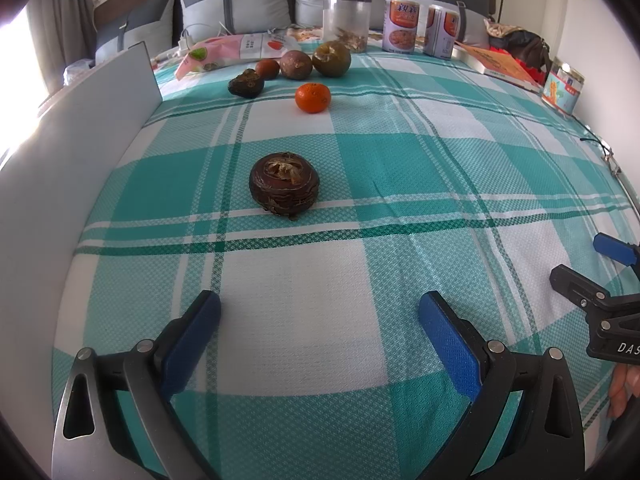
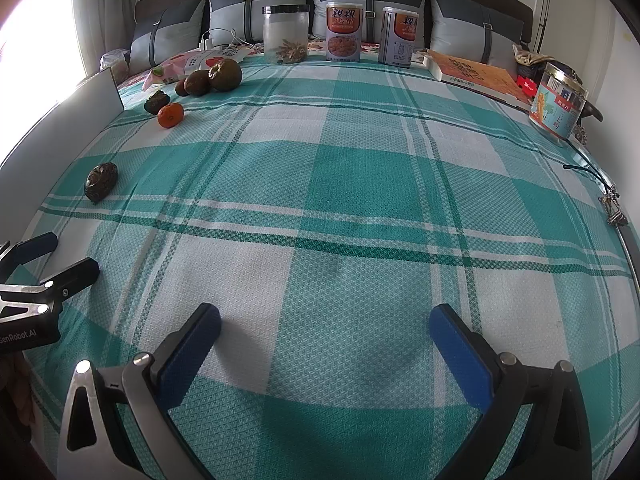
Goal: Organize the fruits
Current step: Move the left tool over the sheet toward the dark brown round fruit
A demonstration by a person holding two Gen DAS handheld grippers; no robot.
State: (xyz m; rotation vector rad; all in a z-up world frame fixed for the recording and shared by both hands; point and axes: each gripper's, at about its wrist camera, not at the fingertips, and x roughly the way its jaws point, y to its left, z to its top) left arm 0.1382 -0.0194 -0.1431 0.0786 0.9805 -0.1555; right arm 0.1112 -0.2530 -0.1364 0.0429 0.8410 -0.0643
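A dark brown round fruit (image 1: 284,185) lies alone on the green checked cloth, straight ahead of my open, empty left gripper (image 1: 320,314); it also shows in the right wrist view (image 2: 101,181) at far left. Further back lie an orange tangerine (image 1: 313,97), a dark wrinkled fruit (image 1: 246,83), a small reddish fruit (image 1: 267,68), a brown round fruit (image 1: 295,65) and a greenish-brown fruit (image 1: 331,58). My right gripper (image 2: 325,326) is open and empty over bare cloth, right of the left one.
A white board (image 1: 80,120) stands along the left edge. At the back stand a clear jar (image 1: 346,21), two cans (image 1: 401,24), a snack bag (image 1: 236,50) and pillows. A book (image 2: 476,74) and a tin (image 2: 557,99) sit at the right.
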